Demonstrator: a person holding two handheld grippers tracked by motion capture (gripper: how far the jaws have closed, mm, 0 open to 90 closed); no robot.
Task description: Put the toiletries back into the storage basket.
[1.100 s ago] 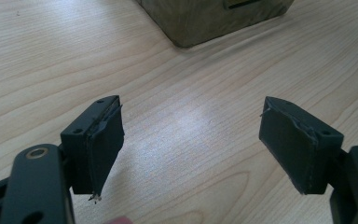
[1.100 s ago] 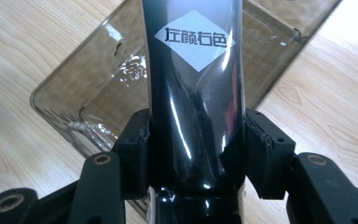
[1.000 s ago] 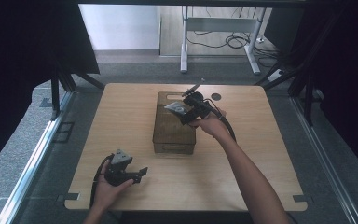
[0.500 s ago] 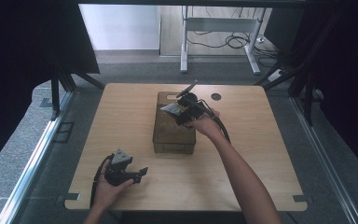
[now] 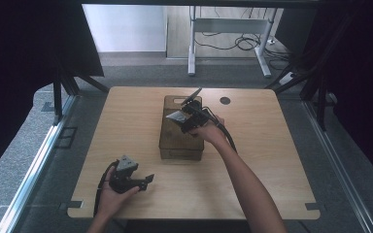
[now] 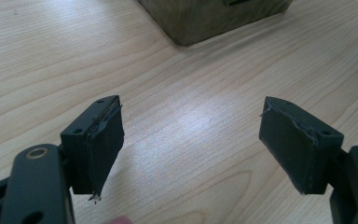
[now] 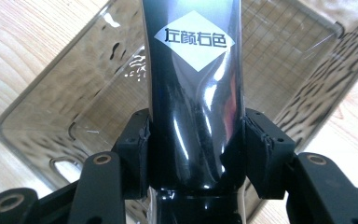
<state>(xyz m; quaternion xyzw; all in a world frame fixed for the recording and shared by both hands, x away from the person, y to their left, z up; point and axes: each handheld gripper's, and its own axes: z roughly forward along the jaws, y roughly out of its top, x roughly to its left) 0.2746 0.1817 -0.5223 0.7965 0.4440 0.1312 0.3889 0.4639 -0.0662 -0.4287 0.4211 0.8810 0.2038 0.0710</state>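
Note:
A glossy black pack [image 7: 193, 93] with a white diamond label stands between the pads of my right gripper [image 7: 195, 140], which is shut on it. In the high view the right gripper [image 5: 190, 114] holds the black pack [image 5: 193, 96] tilted over the far half of a smoky see-through bin [image 5: 179, 145] at the table's middle. The bin's ribbed floor [image 7: 65, 93] lies right below the pack. My left gripper [image 5: 148, 180] rests near the table's front left. Its jaws [image 6: 191, 140] stand wide open over bare wood, with a corner of the bin [image 6: 205, 18] farther off.
The wooden table [image 5: 126, 121] has a round dark hole [image 5: 225, 101] just right of the bin. Grey floor and a metal rail [image 5: 39, 160] run along the left side. A white desk frame [image 5: 228, 29] with cables stands beyond the far edge.
My right gripper has shifted a little left and lower over the bin, still carrying the black pack. The left gripper has stayed where it was.

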